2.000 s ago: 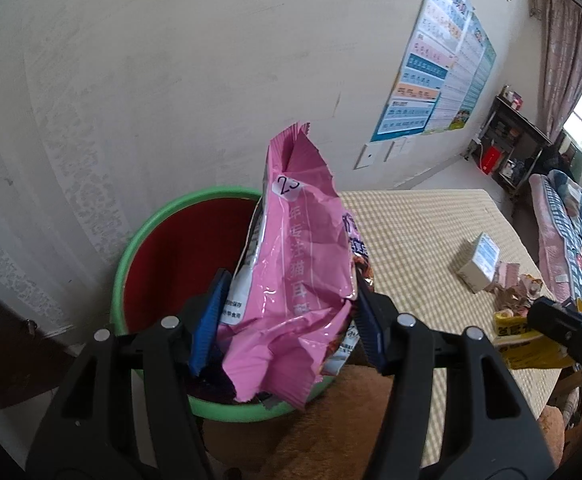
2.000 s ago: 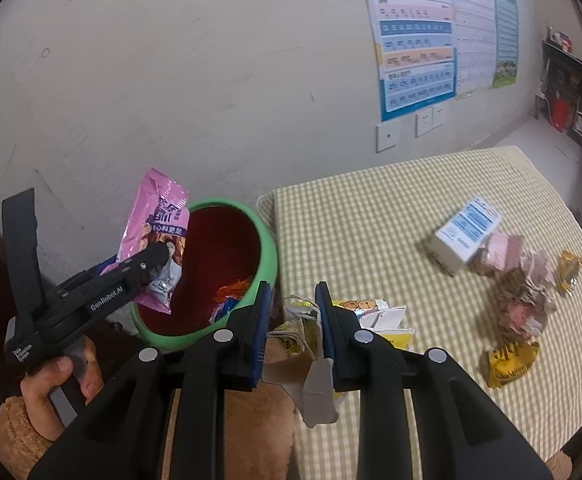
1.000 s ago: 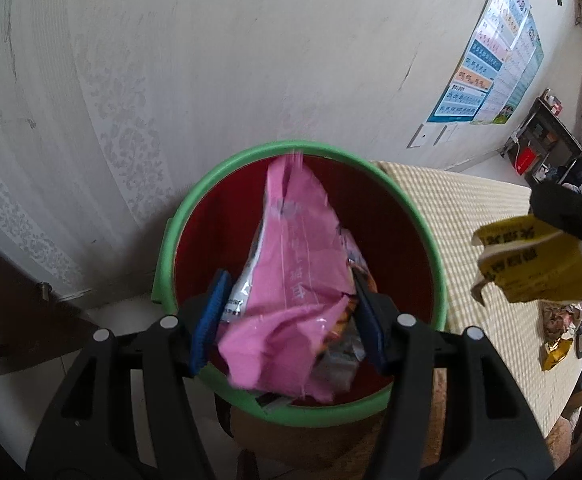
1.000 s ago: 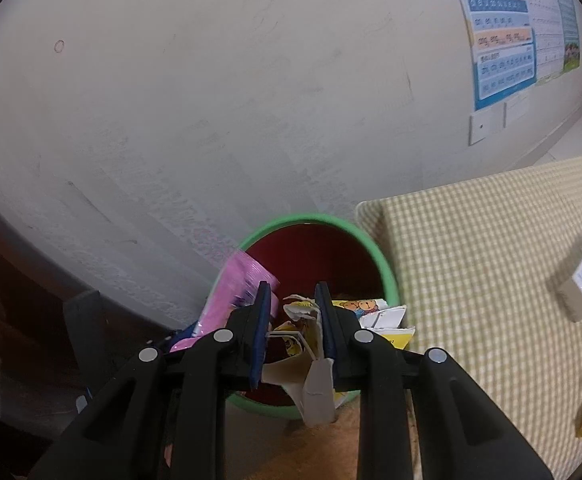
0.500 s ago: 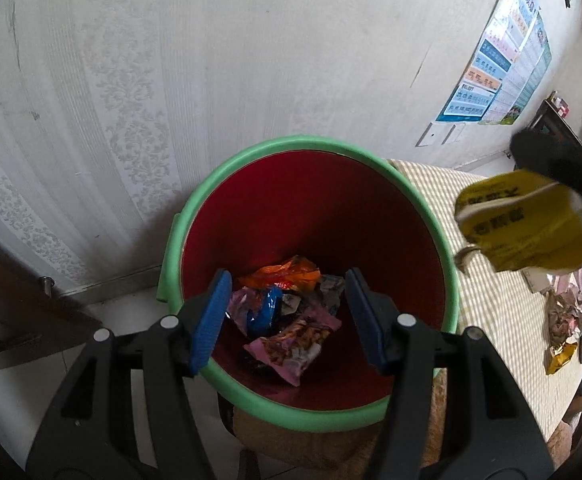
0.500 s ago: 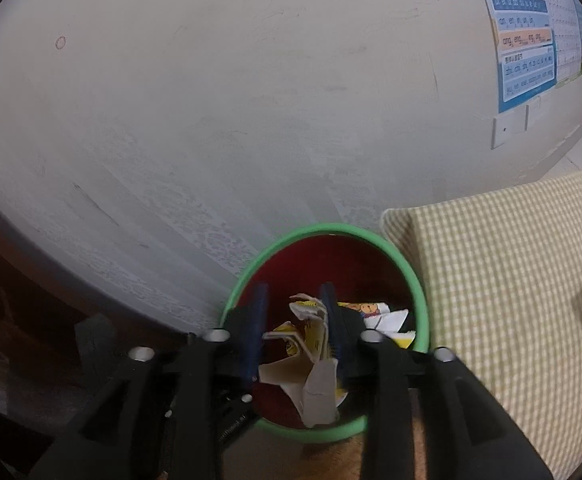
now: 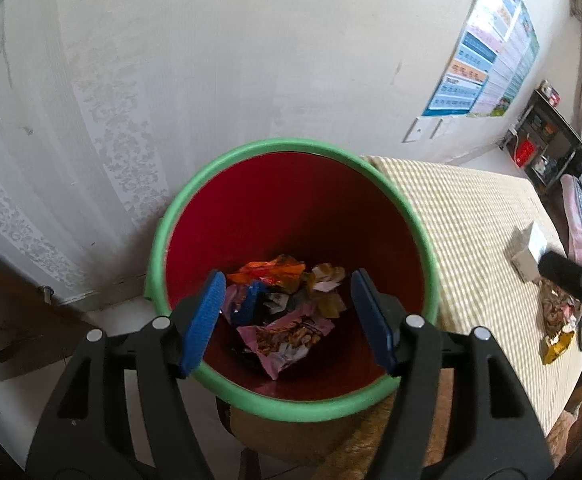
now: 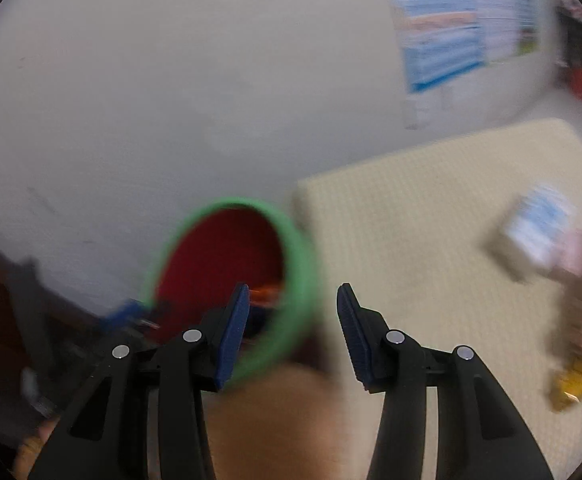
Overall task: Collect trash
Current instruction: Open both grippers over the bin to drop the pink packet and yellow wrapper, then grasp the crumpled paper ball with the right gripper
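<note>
Your left tool (image 7: 289, 318) hangs released over the bin (image 7: 291, 146), wrappers (image 7: 287, 320) piled at its bottom, frame centre. Right tool (image 8: 291, 330) has just spread, empty; more trash (image 8: 575, 384), blurry, probably wrappers, lower right on the surface (image 8: 431, 220).

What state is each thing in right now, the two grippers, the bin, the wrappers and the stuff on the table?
left gripper: open, empty, over the bin.
right gripper: open, empty.
bin: upright, partly filled.
pink wrapper: crumpled, lying inside the bin on top.
orange wrapper: crumpled, in the bin.
small box: on the table, not collected.
yellow wrapper: on the table, not collected.
</note>
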`<state>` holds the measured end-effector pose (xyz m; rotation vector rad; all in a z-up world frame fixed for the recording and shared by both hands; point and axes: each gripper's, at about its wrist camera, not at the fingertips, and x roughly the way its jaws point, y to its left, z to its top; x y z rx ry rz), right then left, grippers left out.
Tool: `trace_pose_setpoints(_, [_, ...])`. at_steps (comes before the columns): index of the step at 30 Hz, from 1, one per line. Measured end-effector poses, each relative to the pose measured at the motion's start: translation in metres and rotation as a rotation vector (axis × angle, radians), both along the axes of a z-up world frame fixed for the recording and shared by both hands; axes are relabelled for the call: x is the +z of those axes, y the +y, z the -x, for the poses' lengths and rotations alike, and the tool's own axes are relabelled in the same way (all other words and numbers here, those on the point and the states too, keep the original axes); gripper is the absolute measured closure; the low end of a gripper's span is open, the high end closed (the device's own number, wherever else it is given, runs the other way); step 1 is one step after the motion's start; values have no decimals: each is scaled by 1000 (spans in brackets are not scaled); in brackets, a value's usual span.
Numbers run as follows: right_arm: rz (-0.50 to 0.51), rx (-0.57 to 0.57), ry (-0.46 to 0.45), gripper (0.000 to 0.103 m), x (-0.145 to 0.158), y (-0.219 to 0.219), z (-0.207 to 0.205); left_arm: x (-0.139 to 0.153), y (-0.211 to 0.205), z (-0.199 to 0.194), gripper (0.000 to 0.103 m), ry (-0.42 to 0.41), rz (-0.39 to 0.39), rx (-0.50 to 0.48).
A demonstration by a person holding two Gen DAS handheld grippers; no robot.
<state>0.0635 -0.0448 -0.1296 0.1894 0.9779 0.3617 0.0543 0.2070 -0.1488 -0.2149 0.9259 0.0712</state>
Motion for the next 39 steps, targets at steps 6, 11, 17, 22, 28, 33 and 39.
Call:
trace_pose_setpoints(6, [156, -320, -34, 56, -1, -125, 22, 6, -29, 0, 40, -5, -14, -61])
trace_pose_setpoints(11, [148, -505, 20, 49, -8, -196, 26, 9, -55, 1, 40, 3, -9, -113])
trace_pose_setpoints(17, [116, -476, 86, 44, -34, -211, 19, 17, -79, 7, 40, 11, -36, -148])
trace_pose_setpoints(22, [79, -457, 105, 50, -48, -218, 11, 34, -95, 17, 38, -16, -60, -176])
trace_pose_setpoints(28, [25, -419, 86, 81, -45, -223, 20, 37, -112, 21, 37, -17, -83, -204])
trace_pose_setpoints(33, [-42, -382, 61, 92, -32, -217, 44, 32, -126, 21, 37, -3, -88, -237])
trace_pose_setpoints(39, [-87, -384, 38, 93, -29, -217, 73, 25, -149, 21, 37, 31, -78, -289])
